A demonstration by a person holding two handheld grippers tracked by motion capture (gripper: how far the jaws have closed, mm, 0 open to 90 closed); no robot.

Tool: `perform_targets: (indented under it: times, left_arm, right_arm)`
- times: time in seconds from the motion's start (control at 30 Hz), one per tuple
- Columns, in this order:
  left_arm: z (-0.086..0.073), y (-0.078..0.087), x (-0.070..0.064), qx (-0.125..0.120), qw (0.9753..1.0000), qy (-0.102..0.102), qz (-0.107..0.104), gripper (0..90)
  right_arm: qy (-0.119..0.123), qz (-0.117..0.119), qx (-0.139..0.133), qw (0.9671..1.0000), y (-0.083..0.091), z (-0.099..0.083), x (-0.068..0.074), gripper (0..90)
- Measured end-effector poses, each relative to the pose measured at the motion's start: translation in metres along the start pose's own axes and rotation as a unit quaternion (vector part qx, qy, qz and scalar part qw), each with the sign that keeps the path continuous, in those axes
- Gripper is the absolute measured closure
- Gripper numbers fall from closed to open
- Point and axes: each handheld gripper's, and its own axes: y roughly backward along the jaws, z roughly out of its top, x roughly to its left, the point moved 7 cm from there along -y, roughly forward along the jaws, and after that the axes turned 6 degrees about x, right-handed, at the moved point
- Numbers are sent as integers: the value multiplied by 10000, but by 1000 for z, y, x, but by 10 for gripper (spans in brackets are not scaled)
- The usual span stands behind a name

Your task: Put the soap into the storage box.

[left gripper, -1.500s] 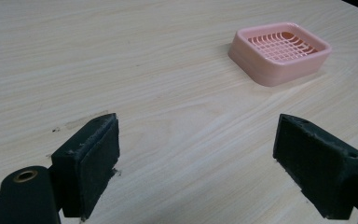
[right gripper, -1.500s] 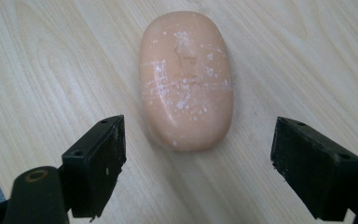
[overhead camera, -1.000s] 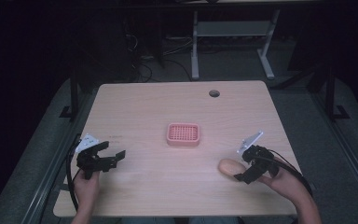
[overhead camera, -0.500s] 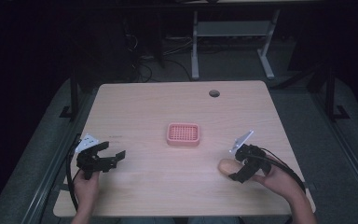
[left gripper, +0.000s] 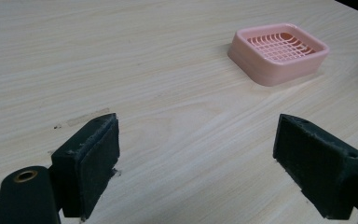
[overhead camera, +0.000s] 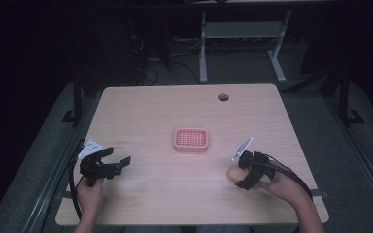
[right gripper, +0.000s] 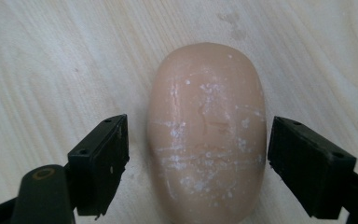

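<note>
Mid-table, the pink slatted soap dish (overhead camera: 191, 140) sits empty; the right gripper (right gripper: 198, 158) straddles the soap bar (right gripper: 208, 130), jaws apart, not touching. The left gripper (left gripper: 196, 158) gapes wide, holding nothing.

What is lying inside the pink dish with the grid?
Nothing lies on the grid of the pink dish; it is empty. Below the grid cannot be seen. The soap bar lies on the table, between the right tool's open jaws.

In the right gripper view, we see the soap bar (right gripper: 207, 130) cut off by the bottom edge, its near end out of frame. In the high view, we find the right gripper (overhead camera: 245, 175) covering most of that bar, and both forearms cropped at the bottom edge.
</note>
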Motion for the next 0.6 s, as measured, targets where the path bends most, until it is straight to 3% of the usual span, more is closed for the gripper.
perform_targets:
  times: [0.3,0.6]
  left_arm:
    - [0,0,0,4,10000,-1,-4,142]
    - [0,0,-1,-2,10000,10,-2,142]
  right_arm:
    - [-21,-20,242,9997,-7,1,-2,236]
    - [13,-34,305,9995,-8,2,-3,294]
